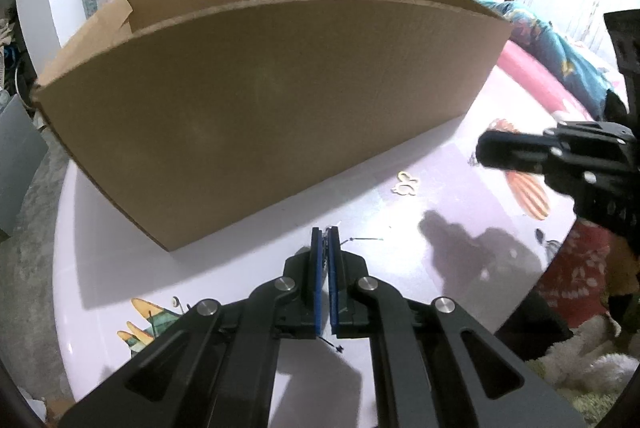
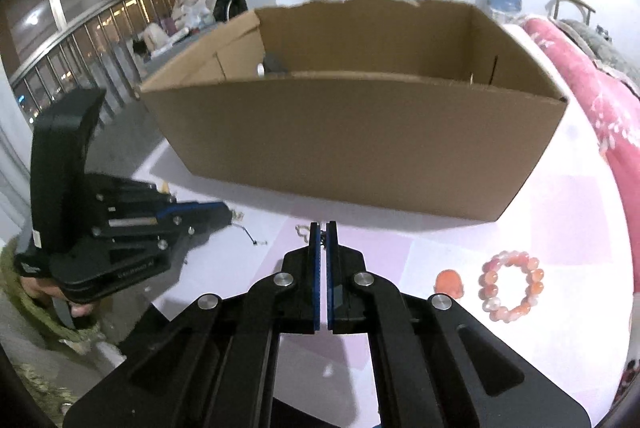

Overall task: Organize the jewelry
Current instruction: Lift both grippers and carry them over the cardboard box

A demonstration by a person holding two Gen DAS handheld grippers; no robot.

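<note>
A cardboard box (image 1: 256, 115) is seen filling the upper centre of the left wrist view, set on a pale pink table (image 1: 248, 280). The left gripper (image 1: 326, 240) is held low centre, jaws pressed nearly together on a thin dark chain (image 1: 362, 239); the chain's ends trail right of the tips and below the pads. The right gripper (image 1: 486, 151) is seen entering from the right edge of that view, above a small pale gold piece (image 1: 406, 184) lying on the table, apart from it.

In the right wrist view the right gripper (image 2: 323, 228) is shown with jaws shut to a sliver; a thin gold link or clasp (image 2: 301, 230) is seen at the left of the tips (whether it is pinched or just behind them cannot be told). The left gripper (image 2: 224, 209) is seen at mid left, gripped by a hand (image 2: 44, 292).

Left on the table, lower right of this view: a pink-orange bead bracelet (image 2: 511, 286) and, just beside it, a small orange pendant (image 2: 450, 282). Inside the box (image 2: 360, 147) only a grey-and-silver object (image 2: 272, 65) is visible, upper left corner; the rest of the floor is hidden by the near wall.

Progress is judged early to middle: one chain is in hand, at least three pieces are not yet boxed
</note>
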